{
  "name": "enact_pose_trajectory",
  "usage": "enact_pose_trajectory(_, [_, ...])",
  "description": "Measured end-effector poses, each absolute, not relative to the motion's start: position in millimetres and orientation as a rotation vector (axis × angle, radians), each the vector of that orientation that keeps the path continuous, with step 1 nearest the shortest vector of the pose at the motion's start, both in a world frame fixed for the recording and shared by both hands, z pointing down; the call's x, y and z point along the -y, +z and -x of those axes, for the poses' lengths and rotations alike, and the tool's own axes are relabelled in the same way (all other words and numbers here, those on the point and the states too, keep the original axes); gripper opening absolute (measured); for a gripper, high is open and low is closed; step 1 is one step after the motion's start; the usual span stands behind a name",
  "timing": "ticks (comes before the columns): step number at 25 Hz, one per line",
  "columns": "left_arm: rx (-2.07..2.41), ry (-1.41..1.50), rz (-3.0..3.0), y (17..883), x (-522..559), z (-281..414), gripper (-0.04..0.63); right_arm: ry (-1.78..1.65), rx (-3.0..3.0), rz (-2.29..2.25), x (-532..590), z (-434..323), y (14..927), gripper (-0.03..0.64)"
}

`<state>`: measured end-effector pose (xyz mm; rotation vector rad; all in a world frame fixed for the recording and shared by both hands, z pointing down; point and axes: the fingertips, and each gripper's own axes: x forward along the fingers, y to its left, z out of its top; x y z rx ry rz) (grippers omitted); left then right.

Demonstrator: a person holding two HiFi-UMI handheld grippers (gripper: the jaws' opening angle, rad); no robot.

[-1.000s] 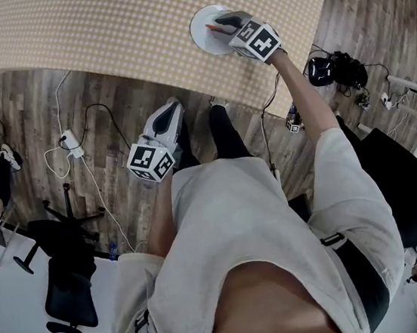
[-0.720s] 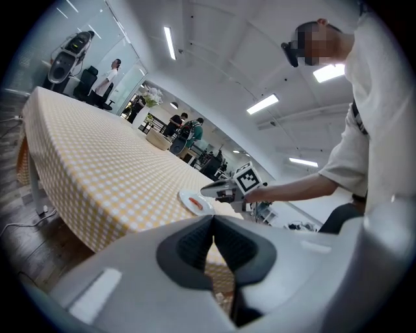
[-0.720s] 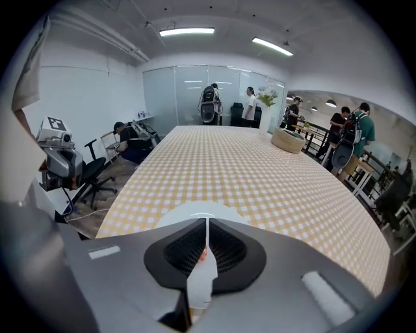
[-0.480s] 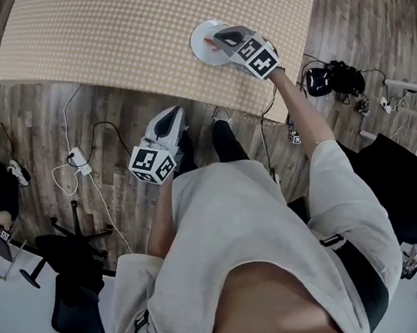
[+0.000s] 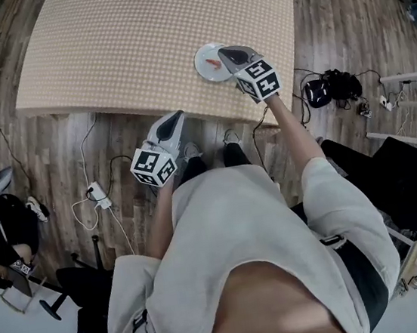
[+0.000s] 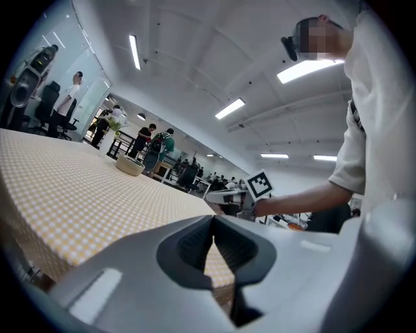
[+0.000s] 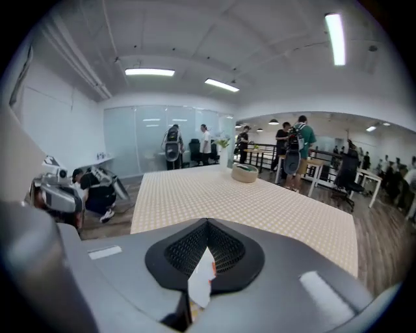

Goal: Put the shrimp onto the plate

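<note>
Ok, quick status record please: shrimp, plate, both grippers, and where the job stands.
shrimp: small orange piece, lying on the plate
plate: white, on the table near the person's edge
table: covered in a checked cloth
right gripper: over the plate's right side in the head view, shut, not holding the shrimp
left gripper: off the table's near edge, shut, nothing between its jaws
job: shrimp is on the plate, looks done

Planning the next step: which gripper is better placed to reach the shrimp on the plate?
Right. The right gripper hangs over the plate, close beside the shrimp; the left gripper is at the table's near edge, far from both.
</note>
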<state>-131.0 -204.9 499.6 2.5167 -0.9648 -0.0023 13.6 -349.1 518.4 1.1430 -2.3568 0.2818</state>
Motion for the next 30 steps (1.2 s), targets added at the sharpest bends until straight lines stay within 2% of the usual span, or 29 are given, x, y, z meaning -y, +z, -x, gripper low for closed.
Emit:
enact_pose_trajectory(6, [0.901,-0.026,-2.592,481,206,135,0.009,0.390,2.418,-1.418,320,-32,487,0.000])
enact_pose_trajectory(16, [0.844,-0.016,-2.641,469,186,109,0.009,0.401,2.450,-1.593,276,-61,469,-0.002])
enact_pose_trajectory(30, [0.843,0.073,-2.677,471,66,18,0.009,0.458,2.515,-1.542,108,-104,493,-0.002])
